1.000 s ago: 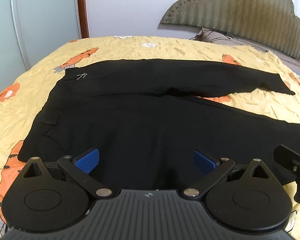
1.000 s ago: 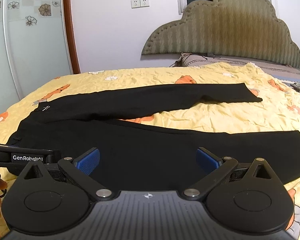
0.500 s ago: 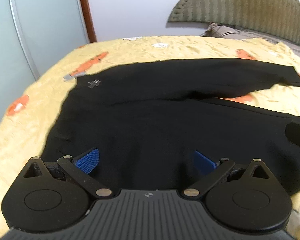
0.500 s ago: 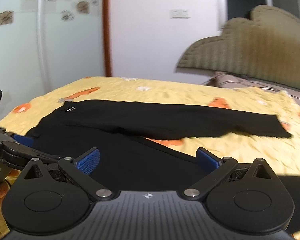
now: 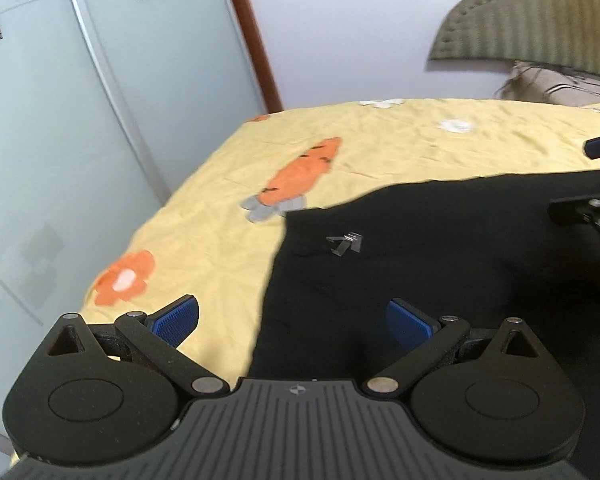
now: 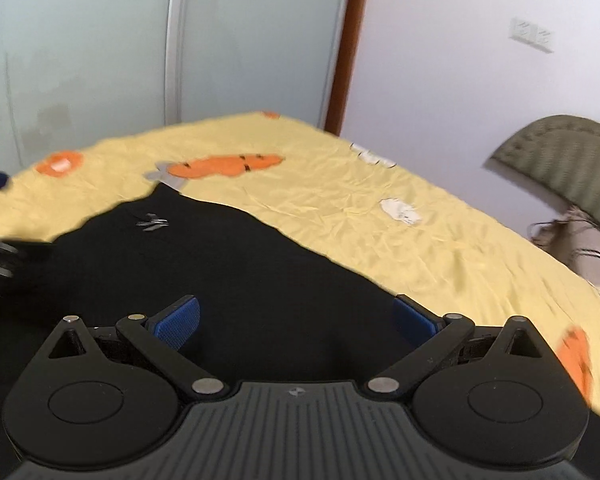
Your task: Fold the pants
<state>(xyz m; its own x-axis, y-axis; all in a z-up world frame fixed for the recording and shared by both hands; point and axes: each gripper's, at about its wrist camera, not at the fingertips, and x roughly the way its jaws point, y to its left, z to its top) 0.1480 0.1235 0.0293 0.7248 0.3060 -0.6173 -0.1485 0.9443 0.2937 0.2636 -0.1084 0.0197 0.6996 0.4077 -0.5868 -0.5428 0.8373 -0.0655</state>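
Note:
Black pants [image 5: 420, 264] lie flat on a yellow bedspread; a small grey logo [image 5: 345, 242] marks the waist end. My left gripper [image 5: 292, 322] hovers open over the waistband edge, its left pad above the bedspread and its right pad above the cloth. The right gripper's dark frame [image 5: 588, 216] shows at the right edge of the left wrist view. In the right wrist view the pants [image 6: 220, 272] fill the lower left, logo [image 6: 152, 222] at upper left. My right gripper [image 6: 296, 320] is open over the far leg's edge, holding nothing.
The yellow bedspread [image 5: 380, 148] has orange carrot and flower prints. Frosted glass wardrobe doors [image 5: 80, 120] and a brown door frame [image 5: 252, 36] stand beyond the bed's far side. A green padded headboard [image 6: 560, 156] and pillow sit to the right.
Both grippers have swung left and forward toward the waist end of the pants. The logo now looks much larger and the trouser legs have left view. Both stayed open.

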